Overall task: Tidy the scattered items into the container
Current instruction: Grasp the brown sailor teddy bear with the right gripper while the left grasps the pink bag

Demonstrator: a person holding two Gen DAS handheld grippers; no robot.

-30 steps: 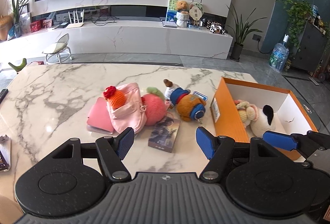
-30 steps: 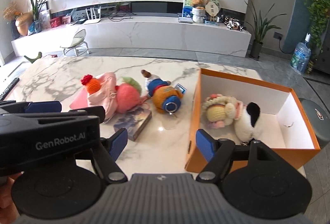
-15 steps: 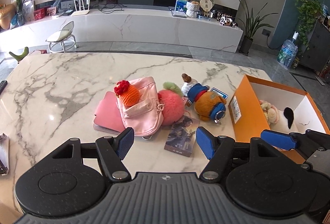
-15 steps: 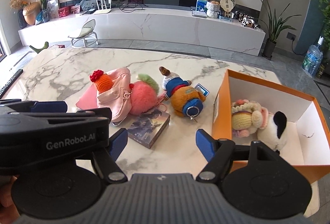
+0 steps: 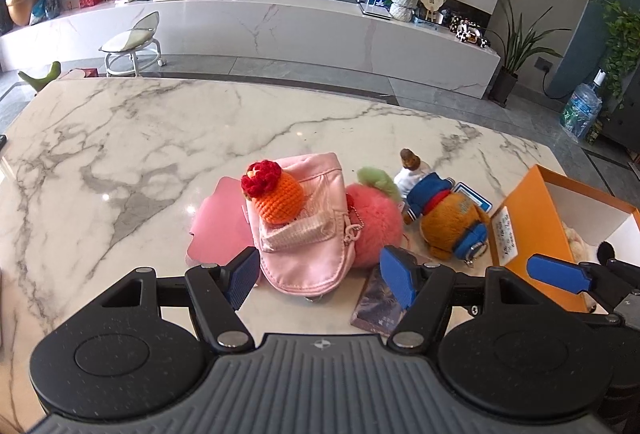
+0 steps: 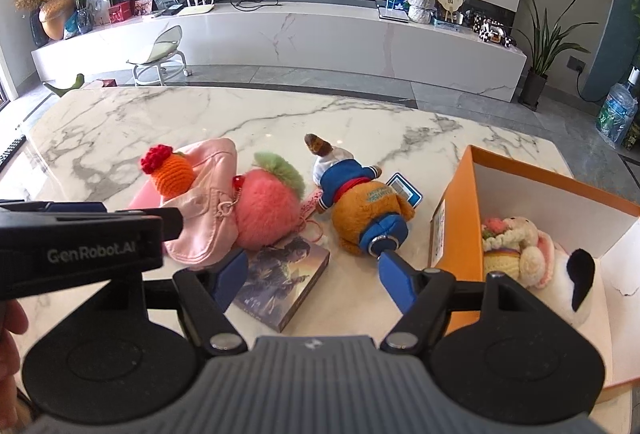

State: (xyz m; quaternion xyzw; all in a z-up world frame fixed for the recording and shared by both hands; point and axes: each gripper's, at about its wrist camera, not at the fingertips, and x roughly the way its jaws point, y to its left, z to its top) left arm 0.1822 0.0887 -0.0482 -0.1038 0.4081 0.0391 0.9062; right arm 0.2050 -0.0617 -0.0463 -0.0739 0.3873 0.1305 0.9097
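Note:
On the marble table lie a pink pouch (image 5: 308, 250) with an orange crochet toy (image 5: 278, 198) on it, a pink fluffy peach (image 5: 374, 230), a brown plush in blue clothes (image 5: 448, 218), a dark picture box (image 6: 284, 280) and a flat pink card (image 5: 218, 230). The orange box (image 6: 456, 230) at the right holds a crochet doll (image 6: 512, 246) and a white plush (image 6: 572, 286). My left gripper (image 5: 318, 274) is open just before the pouch. My right gripper (image 6: 312, 276) is open over the picture box, its finger showing in the left wrist view (image 5: 556, 272).
The table's far edge (image 5: 240, 84) borders a grey floor with a small stool (image 5: 132, 46). A long white cabinet (image 6: 320, 34) runs behind. A small blue card (image 6: 406, 190) lies by the brown plush. A dark object (image 6: 12, 150) sits at the table's left edge.
Both grippers have moved forward and left toward the toys. The pouch and picture box now lie close before the fingers. Both stayed open.

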